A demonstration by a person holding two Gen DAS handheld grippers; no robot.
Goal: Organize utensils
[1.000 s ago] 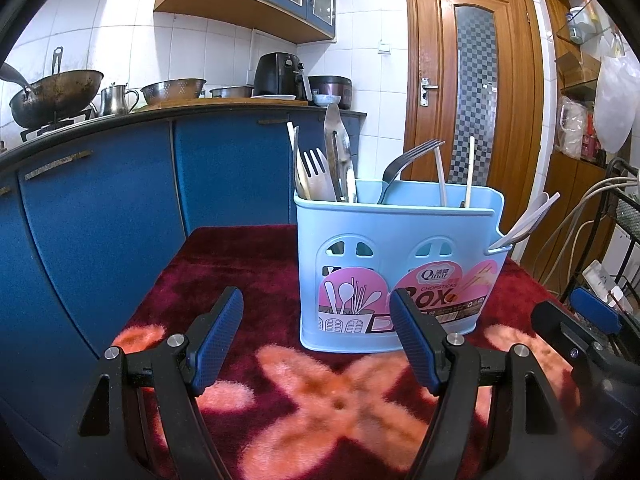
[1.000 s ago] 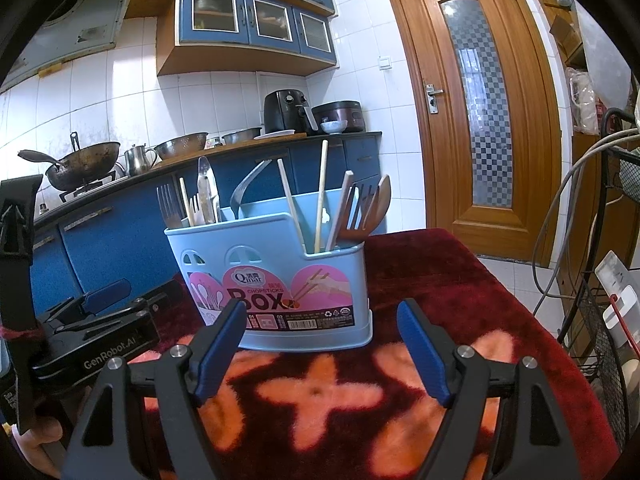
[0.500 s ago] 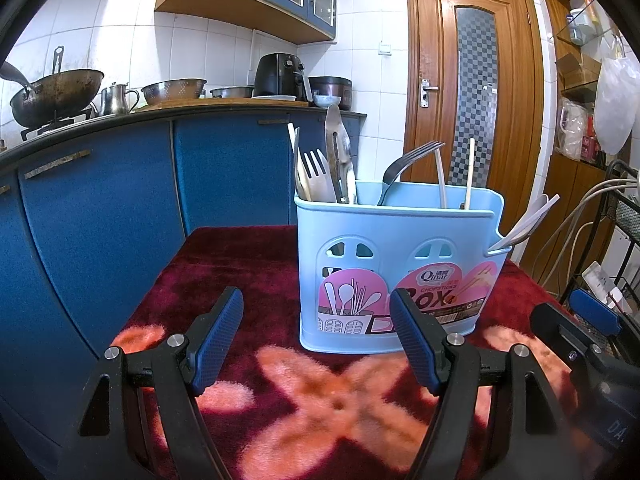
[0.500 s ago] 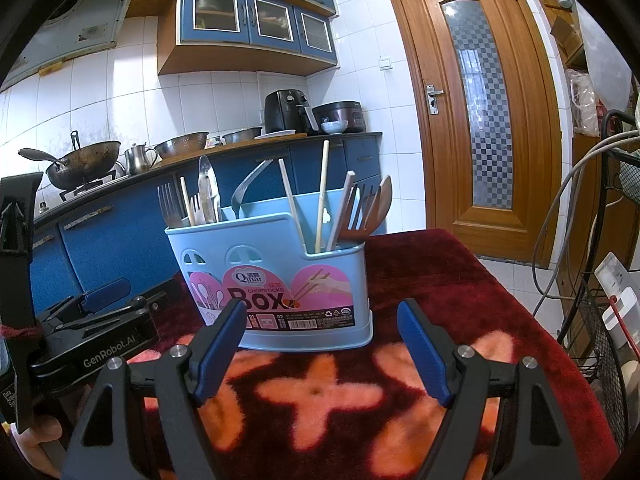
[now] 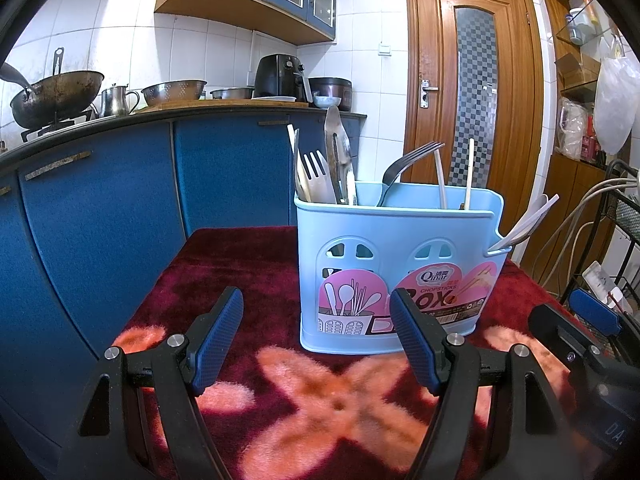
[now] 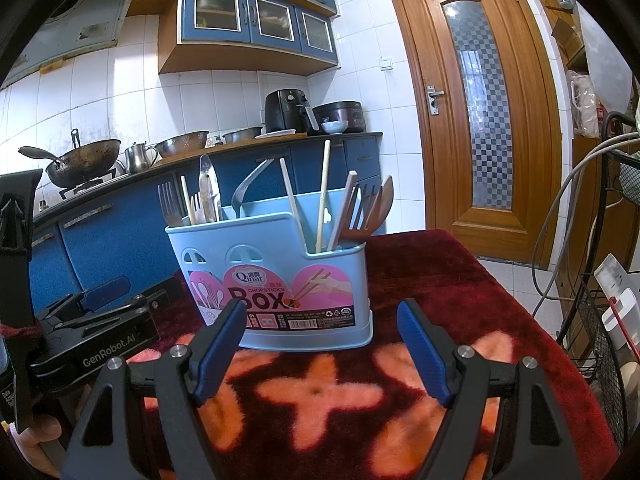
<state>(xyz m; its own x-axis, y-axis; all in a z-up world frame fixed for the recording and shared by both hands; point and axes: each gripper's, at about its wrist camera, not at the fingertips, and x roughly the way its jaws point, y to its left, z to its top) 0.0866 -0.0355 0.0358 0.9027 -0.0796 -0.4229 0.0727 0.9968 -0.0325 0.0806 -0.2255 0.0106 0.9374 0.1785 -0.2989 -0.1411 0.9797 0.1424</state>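
Observation:
A light-blue utensil box [image 5: 396, 264] [image 6: 272, 280] with a pink label stands on a dark red cloth with orange flowers [image 5: 320, 400] [image 6: 344, 396]. Forks, a steel spatula [image 5: 336, 156] and a curved fork [image 5: 408, 164] stick up from its left half; chopsticks [image 6: 322, 196], a wooden spoon [image 6: 380, 212] and a wooden fork fill the right end. My left gripper [image 5: 316, 336] is open just in front of the box, empty. My right gripper [image 6: 322, 344] is open too, empty, a little short of the box.
Blue kitchen cabinets [image 5: 120, 208] curve round behind and left of the table, with a wok [image 5: 56, 96], bowls and an air fryer [image 5: 280, 76] on top. A wooden door [image 6: 480, 120] stands behind. A wire rack with cables [image 6: 600, 320] lies right of the table.

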